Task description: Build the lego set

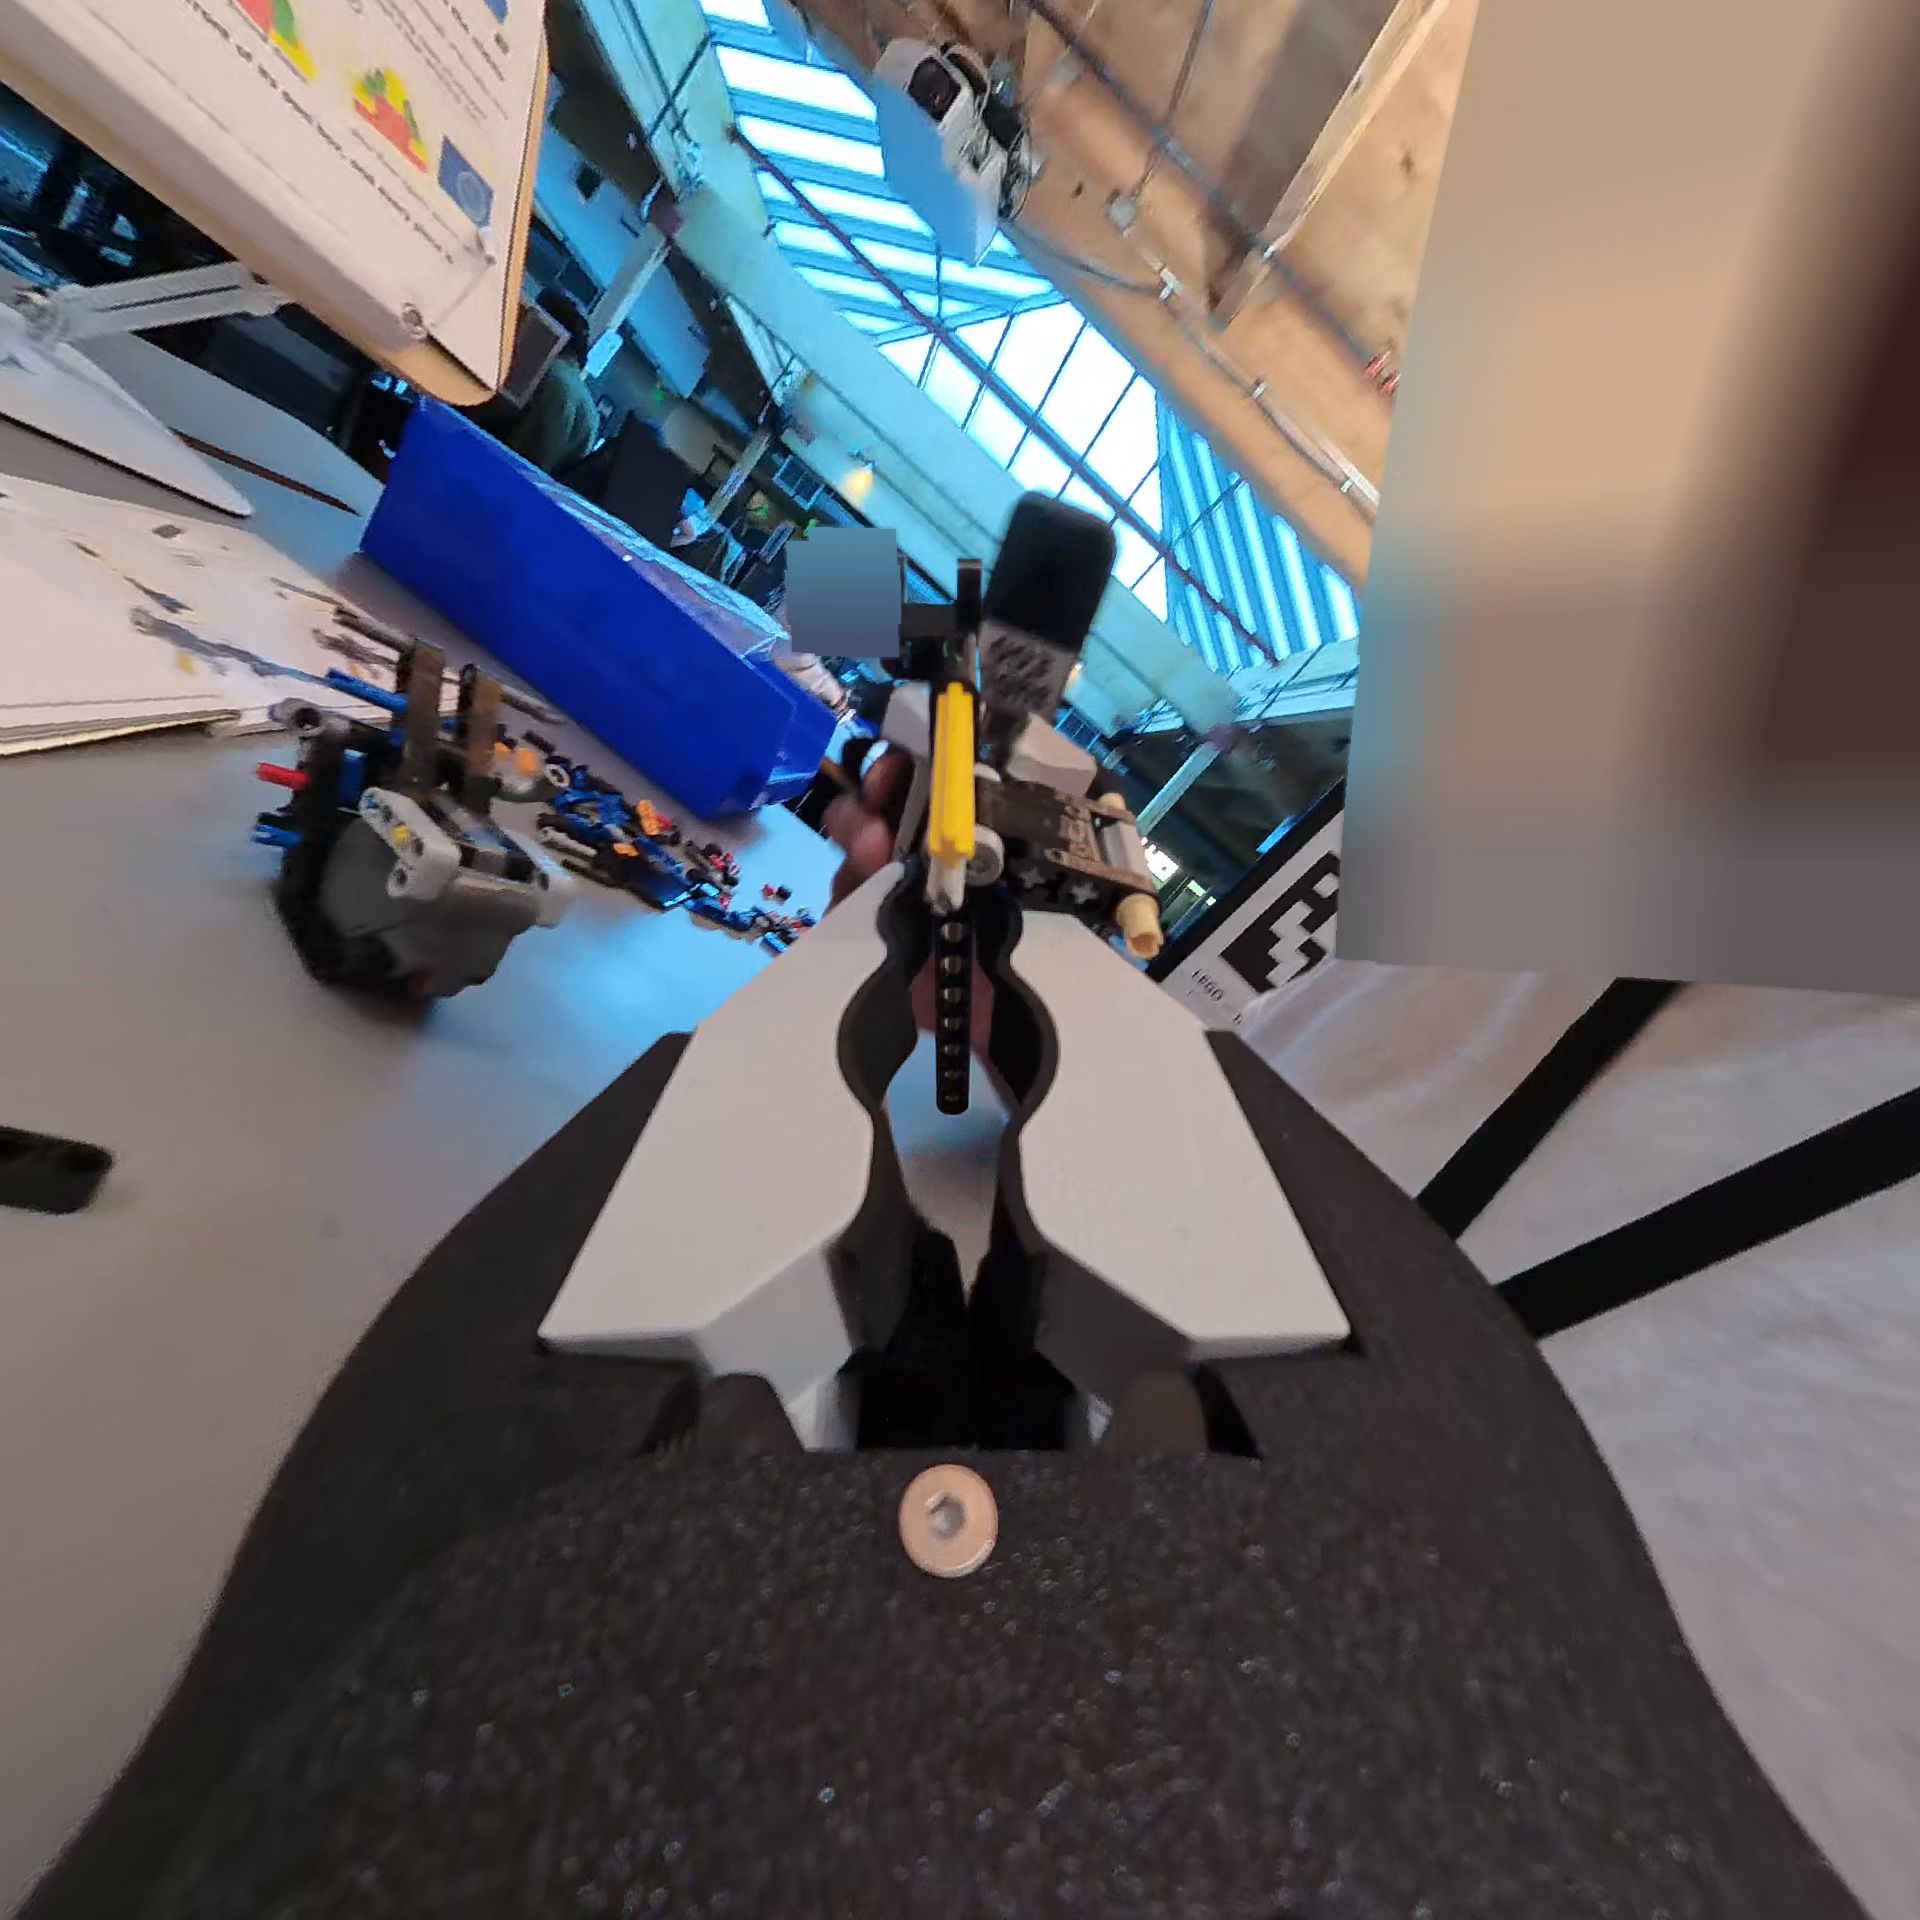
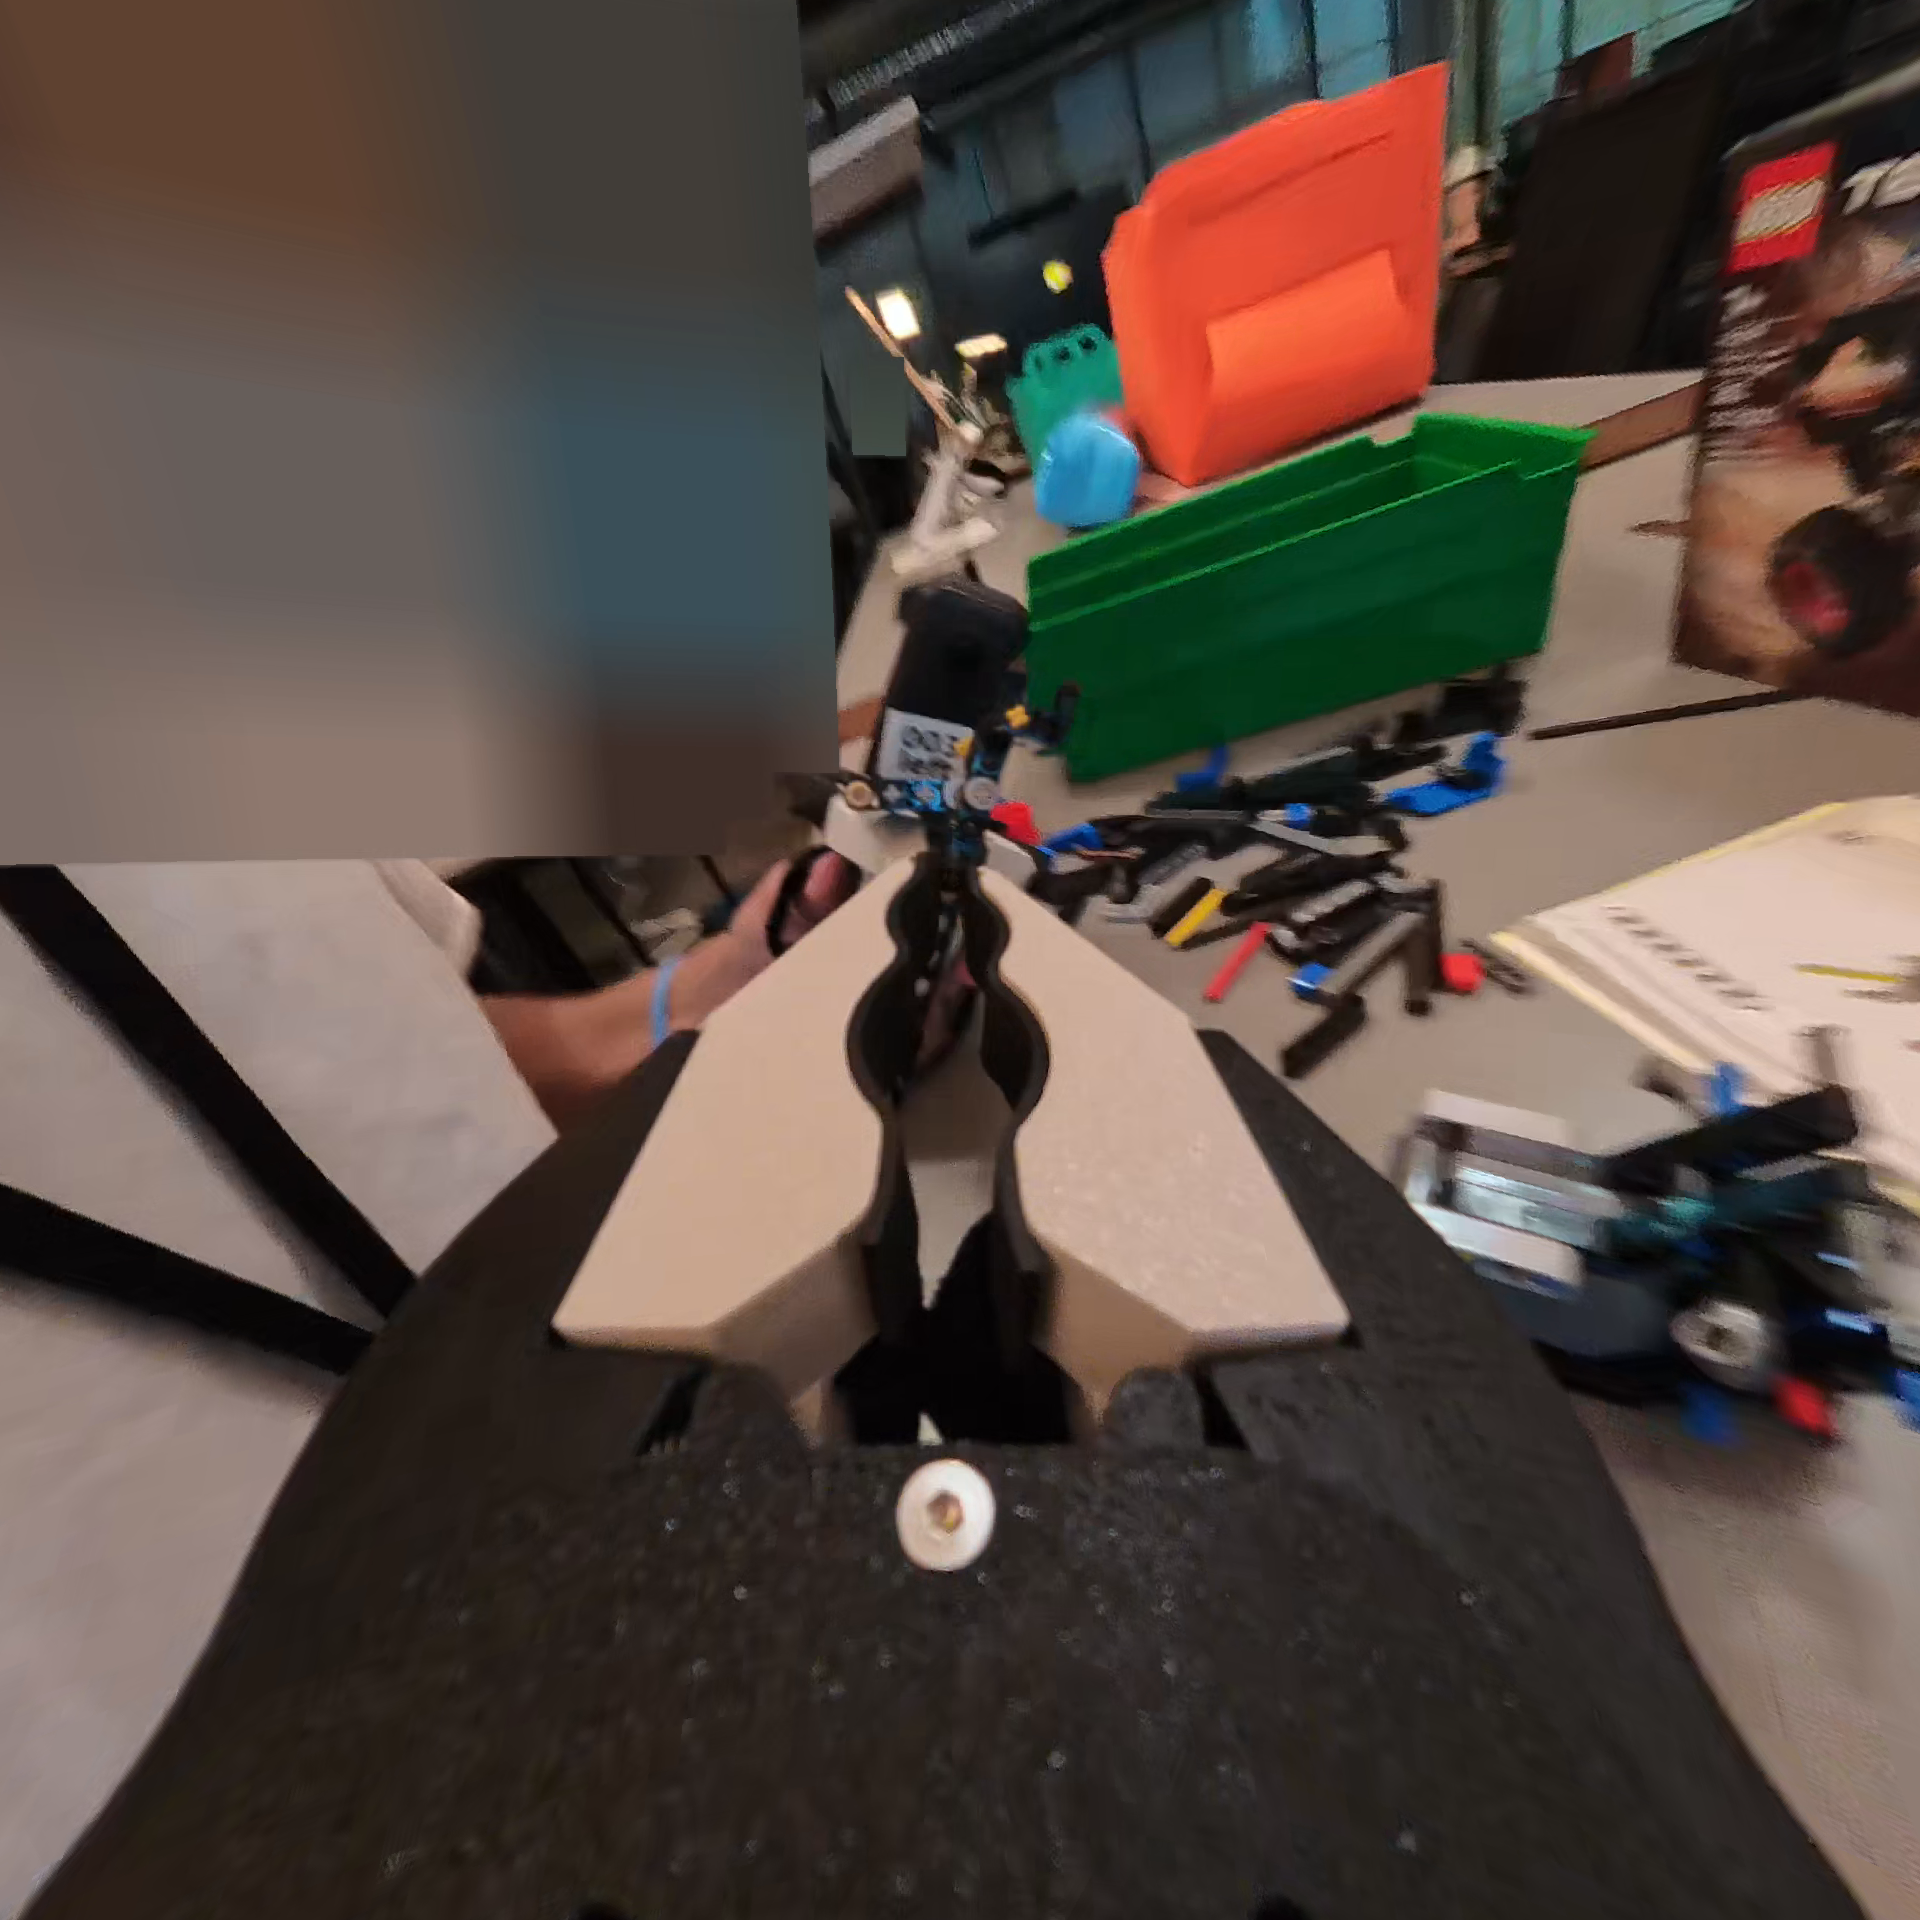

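My left gripper (image 1: 951,904) is shut on a black holed beam (image 1: 951,1023) that stands upright between the fingers. A yellow piece (image 1: 951,769) and a small grey and tan sub-assembly (image 1: 1070,831) sit at the beam's top. My right gripper (image 2: 943,878) is shut on a thin black part (image 2: 940,956) of a small blue and black sub-assembly (image 2: 935,800). The two grippers face each other, tips close, above the table. The partly built vehicle (image 1: 405,842) lies on the table, also in the right wrist view (image 2: 1683,1247).
Loose pieces (image 2: 1299,873) are scattered on the grey table, also in the left wrist view (image 1: 665,842). A blue bin (image 1: 582,603), green bin (image 2: 1299,582), orange bin (image 2: 1278,270), the set's box (image 2: 1808,395) and an open booklet (image 2: 1714,935) stand around. A person's forearm (image 2: 582,1029) is behind the tips. The tips of both grippers are at nearly the same place.
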`<state>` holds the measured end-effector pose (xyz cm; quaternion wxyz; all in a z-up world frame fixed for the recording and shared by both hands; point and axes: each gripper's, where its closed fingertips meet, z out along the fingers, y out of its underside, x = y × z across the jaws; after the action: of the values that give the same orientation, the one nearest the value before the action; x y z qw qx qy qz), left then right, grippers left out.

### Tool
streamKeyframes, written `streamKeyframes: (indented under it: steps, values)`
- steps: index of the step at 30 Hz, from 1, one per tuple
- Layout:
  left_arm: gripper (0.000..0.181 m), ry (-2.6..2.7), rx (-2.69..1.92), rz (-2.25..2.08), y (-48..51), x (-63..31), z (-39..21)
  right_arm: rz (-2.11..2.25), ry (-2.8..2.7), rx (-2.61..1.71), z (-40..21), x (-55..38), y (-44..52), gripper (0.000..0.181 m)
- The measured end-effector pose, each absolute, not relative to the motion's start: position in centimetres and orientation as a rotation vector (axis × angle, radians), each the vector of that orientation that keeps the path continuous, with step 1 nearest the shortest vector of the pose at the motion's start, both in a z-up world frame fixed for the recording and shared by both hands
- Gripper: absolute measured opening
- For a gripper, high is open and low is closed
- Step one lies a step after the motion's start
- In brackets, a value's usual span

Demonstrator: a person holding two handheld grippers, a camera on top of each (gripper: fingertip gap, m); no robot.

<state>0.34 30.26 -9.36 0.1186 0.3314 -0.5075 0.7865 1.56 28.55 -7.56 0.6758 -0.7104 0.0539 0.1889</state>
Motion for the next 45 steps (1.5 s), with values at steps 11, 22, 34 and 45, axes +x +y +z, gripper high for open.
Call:
streamKeyframes:
  steps: [11,22,34,45]
  values:
    - [0.004,-1.467,0.934,2.248,29.3,0.0,-9.4,0.481,0.133,-1.599,-9.0,0.5,30.2,0.003]
    - [0.005,-1.498,0.939,2.214,28.8,0.0,-9.7,0.497,0.127,-1.61,-9.4,0.6,29.5,0.003]
    - [0.005,-1.466,0.931,2.214,29.0,0.0,-9.6,0.486,0.074,-1.646,-9.7,0.0,29.5,0.003]
    - [0.005,-1.45,0.904,2.099,28.4,-0.3,-10.0,0.336,-0.117,-1.772,-10.6,-0.2,29.0,0.003]
